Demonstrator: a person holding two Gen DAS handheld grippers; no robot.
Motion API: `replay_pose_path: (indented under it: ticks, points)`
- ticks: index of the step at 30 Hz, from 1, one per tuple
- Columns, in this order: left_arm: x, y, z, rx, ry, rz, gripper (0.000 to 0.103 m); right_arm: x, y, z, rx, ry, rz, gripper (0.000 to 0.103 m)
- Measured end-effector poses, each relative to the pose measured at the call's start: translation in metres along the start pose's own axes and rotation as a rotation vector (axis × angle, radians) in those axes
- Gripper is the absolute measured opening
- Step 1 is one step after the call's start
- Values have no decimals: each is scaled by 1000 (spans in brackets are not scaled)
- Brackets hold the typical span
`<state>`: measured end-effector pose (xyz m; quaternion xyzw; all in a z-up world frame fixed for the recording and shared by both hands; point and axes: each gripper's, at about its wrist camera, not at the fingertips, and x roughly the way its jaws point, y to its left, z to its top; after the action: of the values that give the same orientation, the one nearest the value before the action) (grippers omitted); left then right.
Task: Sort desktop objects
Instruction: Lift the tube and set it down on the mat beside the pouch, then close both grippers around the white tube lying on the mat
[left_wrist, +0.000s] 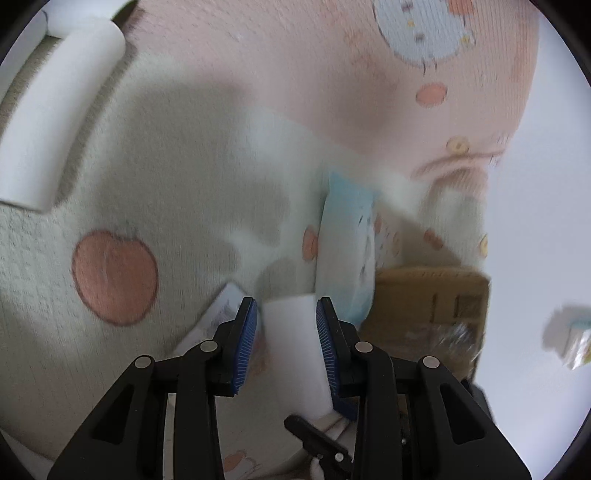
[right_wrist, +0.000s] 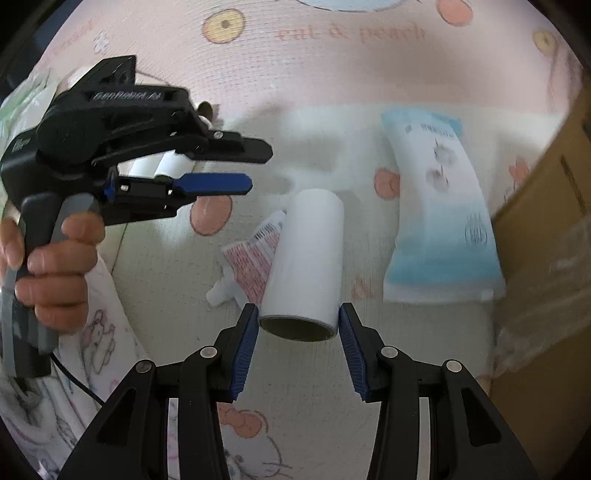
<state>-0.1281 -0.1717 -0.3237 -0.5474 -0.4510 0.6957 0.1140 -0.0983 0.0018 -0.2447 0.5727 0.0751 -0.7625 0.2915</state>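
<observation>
A white paper roll (right_wrist: 304, 262) lies on the patterned cloth, partly over a flat red-printed tube (right_wrist: 255, 254). My right gripper (right_wrist: 298, 317) is open, its blue pads on either side of the roll's near end, apart from it. A blue-and-white wipes pack (right_wrist: 439, 218) lies to the right of the roll. My left gripper (right_wrist: 221, 173) hovers open at the left of the right wrist view. In the left wrist view, my left gripper (left_wrist: 286, 314) is open above the roll (left_wrist: 291, 332), with the pack (left_wrist: 347, 251) beyond it.
A cardboard box (right_wrist: 546, 236) stands at the right edge; it also shows in the left wrist view (left_wrist: 428, 302). More white rolls (left_wrist: 55, 114) lie at the far left of the left wrist view. A cartoon-print cloth (right_wrist: 332, 66) covers the surface.
</observation>
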Motion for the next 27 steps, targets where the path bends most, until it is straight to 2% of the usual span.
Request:
replay_pose_path:
  ticks: [1,3,12,20,23,27]
  points:
    - [4,-2,-4,10,13,25,45,3,0,0,12,9,10,42]
    - [9,-5,-10,27,28,52,48,7,-3,-1,34,19,26,42]
    - [26,-39,-21,216,43,94,49,19,-22,-5,134,43,35,44]
    - [45,-39,-12,192,97,47,49,24,-38,-11,315,-18,101,44]
    - [53,-41,-13,201,114,59,49,35,-41,-11,349,9,96,44]
    - [62,-43,-15,209,121,81,49,40,-47,-13,409,-10,98,44]
